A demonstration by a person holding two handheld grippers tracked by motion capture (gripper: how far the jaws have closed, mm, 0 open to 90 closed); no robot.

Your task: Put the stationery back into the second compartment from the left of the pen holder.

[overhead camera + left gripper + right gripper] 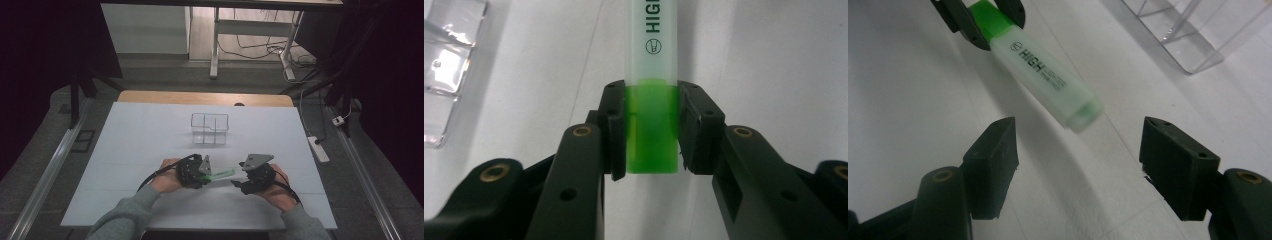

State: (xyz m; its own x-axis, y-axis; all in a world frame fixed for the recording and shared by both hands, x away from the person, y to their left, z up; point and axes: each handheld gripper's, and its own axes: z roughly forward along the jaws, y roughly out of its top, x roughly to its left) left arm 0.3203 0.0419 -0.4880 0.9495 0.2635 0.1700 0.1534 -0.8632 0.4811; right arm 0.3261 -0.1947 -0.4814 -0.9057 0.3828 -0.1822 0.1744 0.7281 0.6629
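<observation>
While the left gripper (pixel 651 130) clamps the green highlighter (pixel 651 90), its free end points toward the wide-open right gripper (pixel 1078 150).

Clear plastic organiser (pixel 210 128): sitting at the centre of the frame in the high view, upright on the counter, its inner walls dividing it into compartments; showing again at the upper left of the left gripper view and the upper right of the right gripper view.

White counter (pixel 140 150): filling the middle and lower frame, a wooden edge (pixel 205 98) running along its far side.

White power strip (pixel 318 149): lying on the grey floor at the right of the counter, its cable trailing toward the upper right.

White table frame (pixel 215 45): standing at the top centre, loose cables lying beneath it.
</observation>
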